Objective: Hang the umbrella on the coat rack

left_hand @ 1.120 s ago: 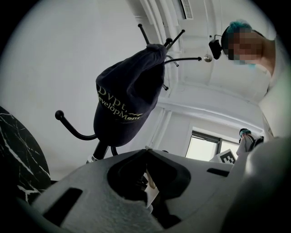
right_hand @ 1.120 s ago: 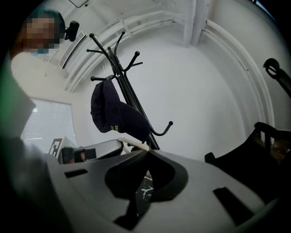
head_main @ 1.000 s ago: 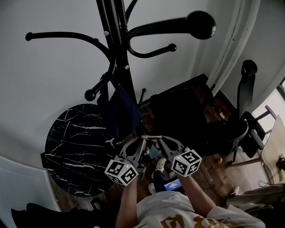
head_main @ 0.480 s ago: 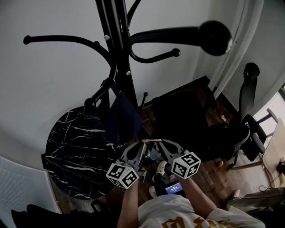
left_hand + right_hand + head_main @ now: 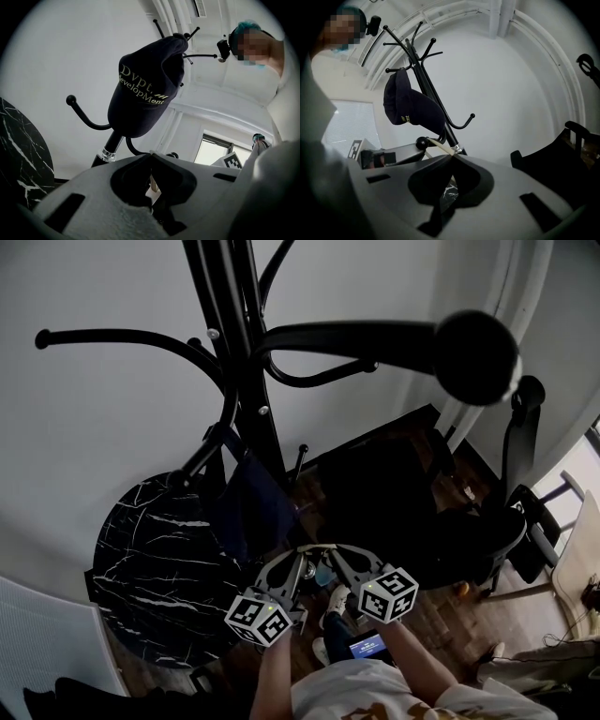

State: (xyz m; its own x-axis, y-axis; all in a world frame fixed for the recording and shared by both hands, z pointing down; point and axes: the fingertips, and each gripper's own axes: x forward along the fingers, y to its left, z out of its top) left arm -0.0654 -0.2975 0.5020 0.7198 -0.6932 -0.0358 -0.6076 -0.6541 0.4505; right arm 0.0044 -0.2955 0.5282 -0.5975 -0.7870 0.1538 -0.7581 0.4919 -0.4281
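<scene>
Still, L gripper [image 5: 302, 555] & R gripper [image 5: 332, 553] both pinch beige cord [image 5: 317, 547]; coat rack [image 5: 246, 381] looms nearer.

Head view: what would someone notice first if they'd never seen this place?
Probably the tall black coat rack by the white wall, one arm ending in a big round knob near the camera. A dark blue cloth thing hangs lower down, and at the bottom the left tool and right tool pinch a pale cord.
</scene>
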